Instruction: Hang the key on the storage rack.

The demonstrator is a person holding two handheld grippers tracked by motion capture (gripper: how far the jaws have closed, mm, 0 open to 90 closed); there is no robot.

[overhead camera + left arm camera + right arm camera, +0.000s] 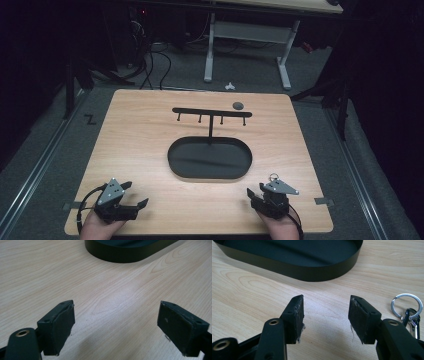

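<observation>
One pale wooden table (135,145) carries a black oval metal tray (210,159) with a hooked rack at centre. Both claws, left (134,195) and right (254,192), gape empty near the edge. Beside the right claw lies a small silver key ring (406,305): light, stiff, probably slippery; pinch its loop.

The high view looks forward and down from above my side, taking in the whole table (135,145) and the floor beyond. My left gripper view sits low and close over the wood, facing along its jaws toward the tray (125,255) at the top edge. My right gripper view is just as low and near, facing the same tray (312,272). All three views share the tray (210,172) and the wood before it.
</observation>
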